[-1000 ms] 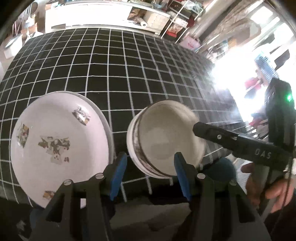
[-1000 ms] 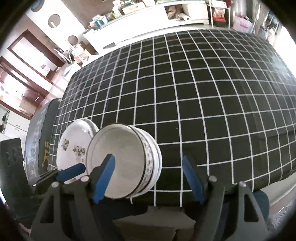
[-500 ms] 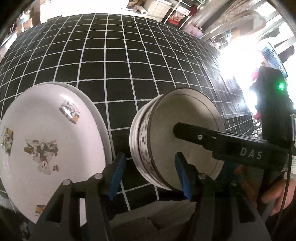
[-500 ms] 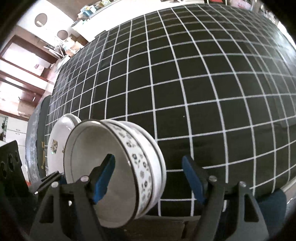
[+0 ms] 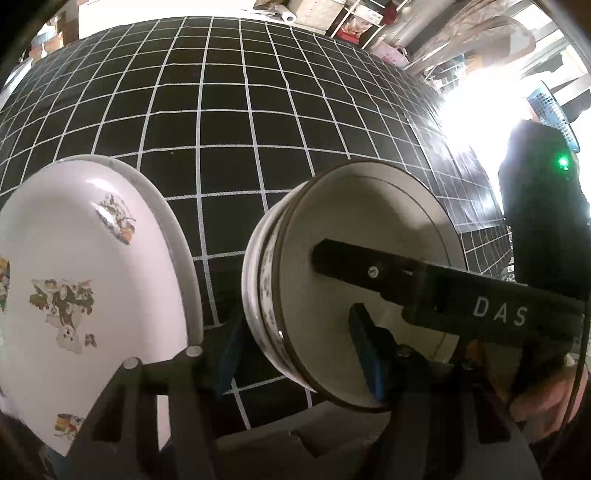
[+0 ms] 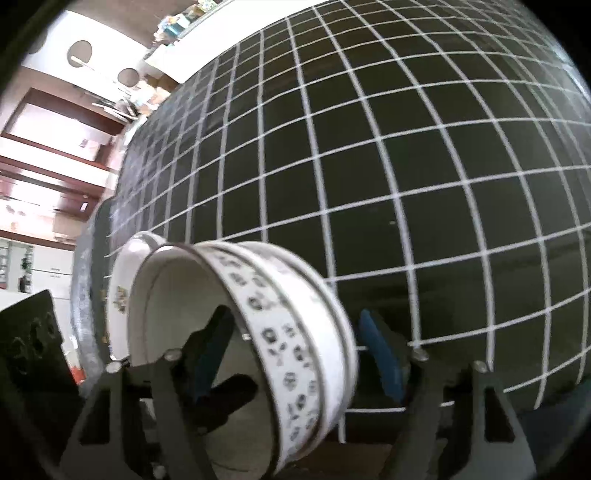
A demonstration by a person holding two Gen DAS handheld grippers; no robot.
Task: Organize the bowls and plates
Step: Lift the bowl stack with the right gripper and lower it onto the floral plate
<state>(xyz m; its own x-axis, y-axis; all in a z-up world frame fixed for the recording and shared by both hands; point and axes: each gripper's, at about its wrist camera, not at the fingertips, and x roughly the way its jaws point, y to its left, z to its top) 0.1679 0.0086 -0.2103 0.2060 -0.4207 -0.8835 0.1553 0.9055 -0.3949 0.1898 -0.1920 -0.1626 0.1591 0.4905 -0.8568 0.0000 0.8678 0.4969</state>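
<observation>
A stack of white bowls [image 5: 273, 280] with a dark floral band sits near the front edge of the black grid-patterned table [image 5: 229, 110]; it also shows in the right wrist view [image 6: 291, 332]. My right gripper [image 6: 295, 350] straddles the bowls' wall, left finger inside the top bowl, right finger outside, closing on it. My left gripper [image 5: 299, 350] straddles the same stack from the other side, its jaws apart. A stack of white plates with flower decals [image 5: 74, 280] lies left of the bowls and shows small in the right wrist view [image 6: 122, 280].
The table's front edge runs just under both grippers. A dark chair [image 6: 92, 277] stands at the table's left side. Shelves and clutter [image 5: 332, 14] lie beyond the far edge. The right gripper's body [image 5: 480, 306] crosses the left wrist view.
Both grippers have moved in close to the bowl stack. The right gripper's left finger has gone inside the top bowl and its jaws have narrowed around the wall.
</observation>
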